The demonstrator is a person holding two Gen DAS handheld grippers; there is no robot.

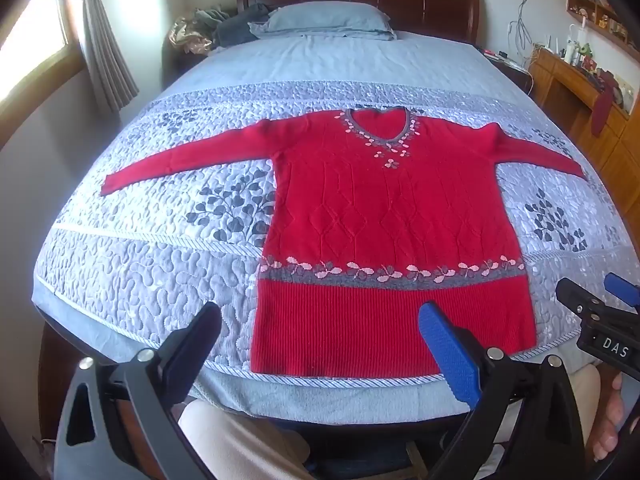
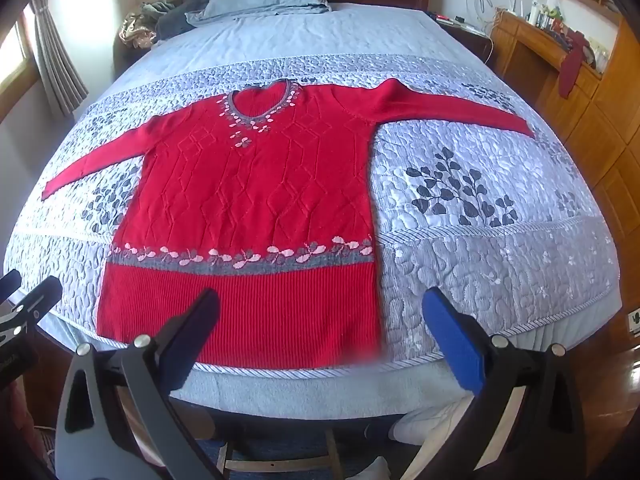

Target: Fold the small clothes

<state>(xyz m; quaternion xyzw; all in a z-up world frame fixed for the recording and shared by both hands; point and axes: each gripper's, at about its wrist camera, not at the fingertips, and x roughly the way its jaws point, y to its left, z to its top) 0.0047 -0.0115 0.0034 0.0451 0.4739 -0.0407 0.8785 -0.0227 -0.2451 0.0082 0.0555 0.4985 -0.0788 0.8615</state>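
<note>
Across a wide bed (image 1: pixel 360 60) with a quilted grey-blue cover (image 1: pixel 160 272) a red sweater (image 1: pixel 380 208) is laid flat, front side up, its neckline toward the pillow (image 1: pixel 324 18) and its ribbed hem (image 1: pixel 392 332) close to the near edge of the cover. Both sleeves are spread out to the sides, the left sleeve (image 1: pixel 188 160) and the right sleeve (image 2: pixel 460 110) lying straight on the quilt. The left gripper (image 1: pixel 320 344) is held above the near edge with its jaws spread wide and nothing between them; the right gripper (image 2: pixel 320 336) is held in the same way, wide apart and empty, over the hem and the quilt beside it. No fold is yet made, so the whole task is judged to be ahead. Several risks can be expected. Because the knit is thick and soft, only the upper layer may be pinched, and then the front would be lifted away from the back. The quilt could also be caught together with the sweater, since the cloth lies directly on it. If the two sides are not raised evenly, the fold may come out crooked. The hem lies near the bed edge, so a pull toward the person could drag the garment off.
</note>
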